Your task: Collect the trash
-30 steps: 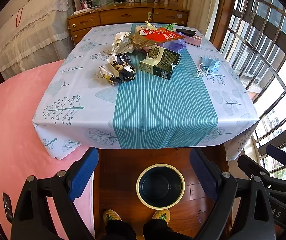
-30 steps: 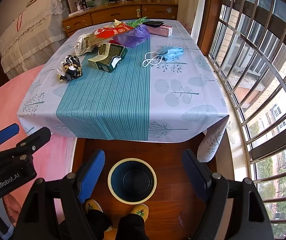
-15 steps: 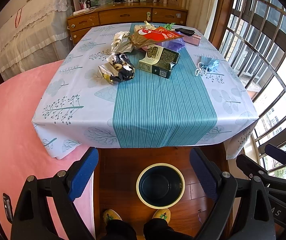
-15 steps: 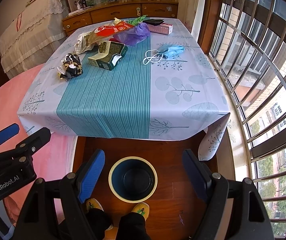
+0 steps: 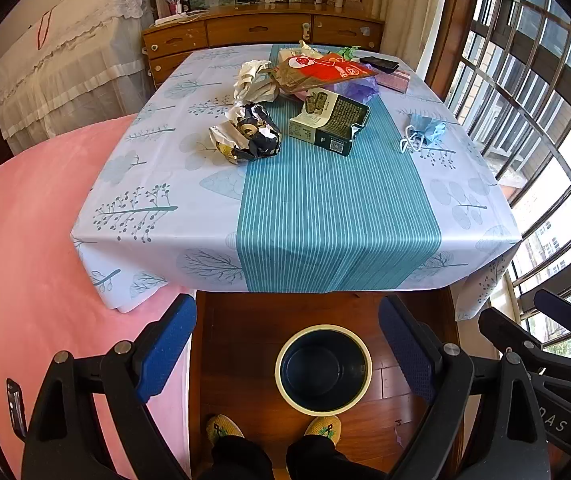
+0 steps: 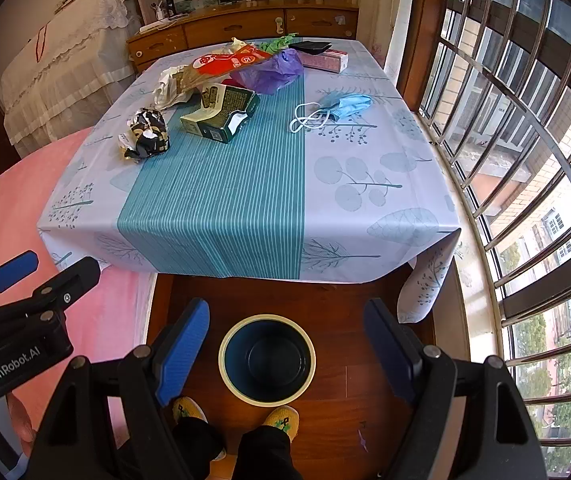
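Observation:
Trash lies at the far half of the table (image 5: 337, 216): a crumpled dark wrapper (image 5: 247, 134) (image 6: 145, 134), a torn green box (image 5: 329, 122) (image 6: 219, 114), a blue face mask (image 5: 423, 130) (image 6: 341, 106), a red and brown bag (image 5: 321, 70) (image 6: 221, 66), a purple plastic bag (image 6: 275, 70) and crumpled white paper (image 5: 253, 82). A dark bin with a cream rim (image 5: 323, 368) (image 6: 267, 360) stands on the floor before the table. My left gripper (image 5: 287, 344) and right gripper (image 6: 287, 344) are open and empty, held above the bin.
A pink box (image 6: 325, 60) and a black wallet (image 6: 309, 45) lie at the table's far end. A pink bed (image 5: 17, 240) is at the left, barred windows (image 6: 525, 120) at the right, a wooden dresser (image 5: 261, 32) behind. The person's slippered feet (image 5: 221, 428) stand by the bin.
Both grippers have edged slightly toward the table; the table sits a little lower in view. Nothing was picked up, and both stay open.

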The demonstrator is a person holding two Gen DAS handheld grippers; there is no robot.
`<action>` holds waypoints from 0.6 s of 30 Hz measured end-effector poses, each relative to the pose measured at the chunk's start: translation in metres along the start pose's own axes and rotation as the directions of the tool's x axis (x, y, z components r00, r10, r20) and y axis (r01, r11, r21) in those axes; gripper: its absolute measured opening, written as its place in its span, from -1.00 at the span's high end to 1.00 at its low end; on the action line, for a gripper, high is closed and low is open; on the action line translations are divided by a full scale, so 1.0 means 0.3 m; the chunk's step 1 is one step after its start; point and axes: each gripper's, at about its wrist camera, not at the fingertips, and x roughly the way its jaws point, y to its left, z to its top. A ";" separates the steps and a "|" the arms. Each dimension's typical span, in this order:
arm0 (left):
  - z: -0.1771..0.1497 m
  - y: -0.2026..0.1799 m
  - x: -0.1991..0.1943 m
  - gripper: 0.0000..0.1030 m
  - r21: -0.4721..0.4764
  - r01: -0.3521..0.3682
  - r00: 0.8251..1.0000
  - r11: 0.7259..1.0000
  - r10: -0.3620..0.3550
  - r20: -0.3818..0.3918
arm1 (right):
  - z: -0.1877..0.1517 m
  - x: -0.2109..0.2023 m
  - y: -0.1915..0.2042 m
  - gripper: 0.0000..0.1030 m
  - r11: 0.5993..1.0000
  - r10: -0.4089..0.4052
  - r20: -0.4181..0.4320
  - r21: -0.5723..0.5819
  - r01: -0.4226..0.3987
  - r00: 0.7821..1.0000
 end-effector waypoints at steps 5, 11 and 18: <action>0.006 -0.001 -0.002 -0.77 0.010 -0.002 1.000 1.000 0.002 -0.007 | 0.012 -0.008 0.003 -0.56 1.000 0.005 0.005 -0.004 -0.005 1.000; 0.024 0.015 -0.009 -0.77 -0.002 -0.024 1.000 1.000 0.024 0.002 | 0.035 -0.016 0.005 -0.56 1.000 0.013 0.015 -0.008 -0.012 1.000; 0.102 0.051 -0.082 -0.77 -0.054 -0.070 0.995 0.996 0.074 0.066 | 0.101 -0.068 -0.008 -0.56 0.999 0.036 0.088 -0.006 -0.036 0.995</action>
